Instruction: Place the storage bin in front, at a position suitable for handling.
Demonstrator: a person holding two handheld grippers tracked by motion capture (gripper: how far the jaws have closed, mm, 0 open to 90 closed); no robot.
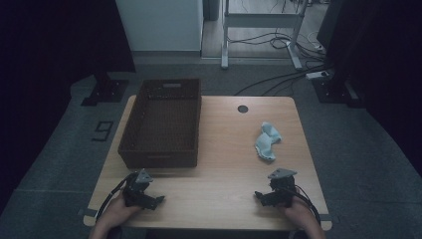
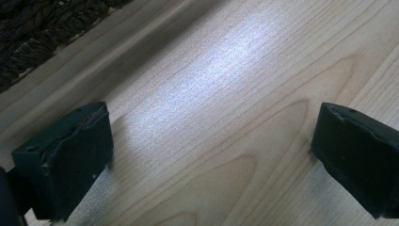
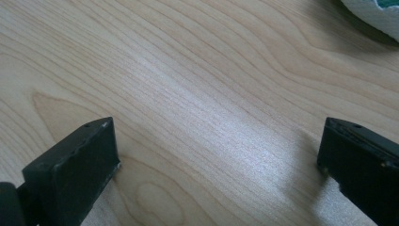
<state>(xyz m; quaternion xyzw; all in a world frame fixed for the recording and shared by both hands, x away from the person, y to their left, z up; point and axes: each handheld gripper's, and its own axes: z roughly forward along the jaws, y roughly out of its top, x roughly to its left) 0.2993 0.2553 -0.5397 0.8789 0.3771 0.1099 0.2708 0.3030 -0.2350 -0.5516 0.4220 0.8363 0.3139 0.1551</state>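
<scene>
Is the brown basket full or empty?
Empty. The high view looks down into the wicker basket and shows just its bare woven bottom; the blue cloth lies outside on the table.

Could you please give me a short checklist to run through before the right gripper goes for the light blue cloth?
1. Right gripper jaws open with nothing between them: ok.
2. Left gripper jaws open with nothing between them, resting near the table's front edge: ok.
3. Light blue cloth lying free on the table, apart from both grippers: ok.
4. Bare tabletop between the right gripper and the cloth: ok.
5. Brown woven basket upright on the table's left side with nothing visible inside: ok.
6. How the crumpled cloth is folded, for picking a grip spot: cannot tell.
</scene>
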